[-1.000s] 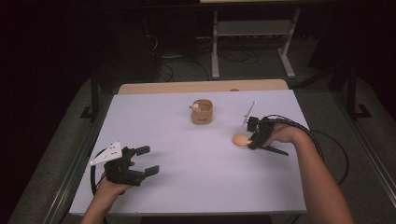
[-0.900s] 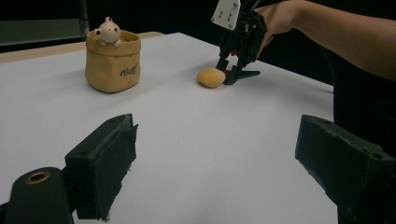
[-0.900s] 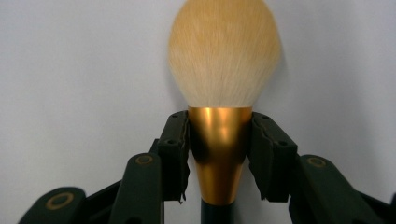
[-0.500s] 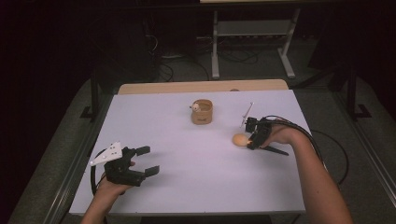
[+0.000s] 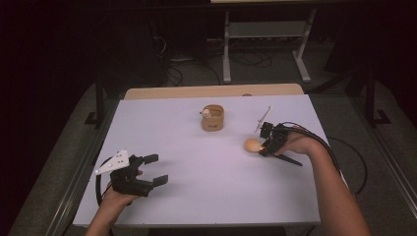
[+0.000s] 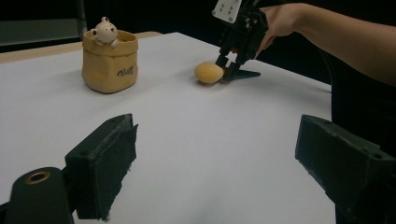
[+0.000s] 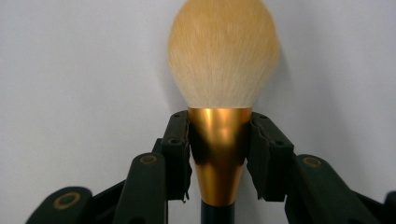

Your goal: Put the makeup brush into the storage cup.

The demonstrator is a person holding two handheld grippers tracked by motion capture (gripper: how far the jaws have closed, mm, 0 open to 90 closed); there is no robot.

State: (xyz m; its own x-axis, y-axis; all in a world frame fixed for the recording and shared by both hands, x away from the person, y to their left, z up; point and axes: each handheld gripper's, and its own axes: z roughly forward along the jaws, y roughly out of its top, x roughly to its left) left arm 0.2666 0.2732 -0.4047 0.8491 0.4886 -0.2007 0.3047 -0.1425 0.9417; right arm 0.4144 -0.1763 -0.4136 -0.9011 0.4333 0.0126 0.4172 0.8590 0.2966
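A grasp is judged in hand: the makeup brush (image 7: 223, 93), lying at about three o'clock on the worktop (image 5: 206, 172), is clamped at its gold ferrule by the right tongs (image 7: 219, 140). Its long axis runs from nine to three o'clock, bristle head toward nine, dark handle toward three. A lift is probably called for next, perhaps toward the pouch (image 5: 212, 118) at twelve o'clock, while the left tongs (image 6: 219, 163) are held wide and empty at seven o'clock.

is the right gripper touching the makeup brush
Touching. In the right gripper view both jaws of the right gripper press against the gold ferrule of the makeup brush, with no gap on either side.
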